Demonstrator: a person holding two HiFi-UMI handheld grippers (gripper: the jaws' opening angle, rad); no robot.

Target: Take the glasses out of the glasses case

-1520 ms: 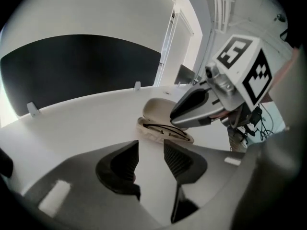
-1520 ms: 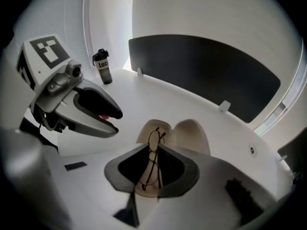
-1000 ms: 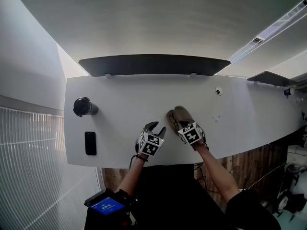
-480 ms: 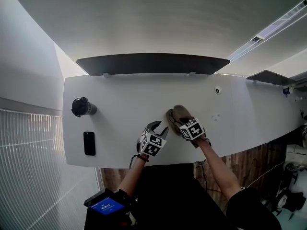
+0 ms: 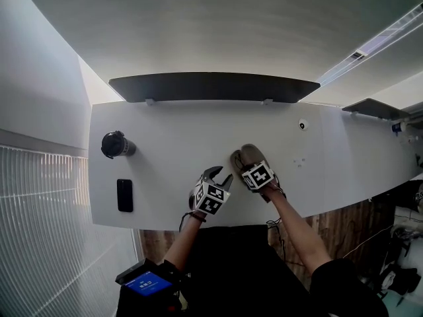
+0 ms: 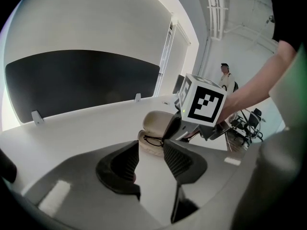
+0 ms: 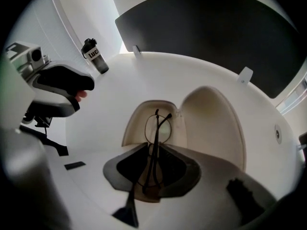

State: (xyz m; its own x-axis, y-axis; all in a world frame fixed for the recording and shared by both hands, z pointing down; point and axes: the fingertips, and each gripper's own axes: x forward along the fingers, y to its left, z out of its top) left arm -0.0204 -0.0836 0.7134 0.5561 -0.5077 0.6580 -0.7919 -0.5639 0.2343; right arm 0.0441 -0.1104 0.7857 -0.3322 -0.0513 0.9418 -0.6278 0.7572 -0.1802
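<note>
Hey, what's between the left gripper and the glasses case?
Nothing: just bare table between the left gripper and the case, seen in the left gripper view.

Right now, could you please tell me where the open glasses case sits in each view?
Head view: the glasses case lies just right of centre.
Left gripper view: near centre.
Right gripper view: centre, lid open to the right.
Shared landmark: the dark panel behind it, in all three.

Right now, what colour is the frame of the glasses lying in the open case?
Black, a thin wire frame; the right gripper view shows the glasses best.
</note>
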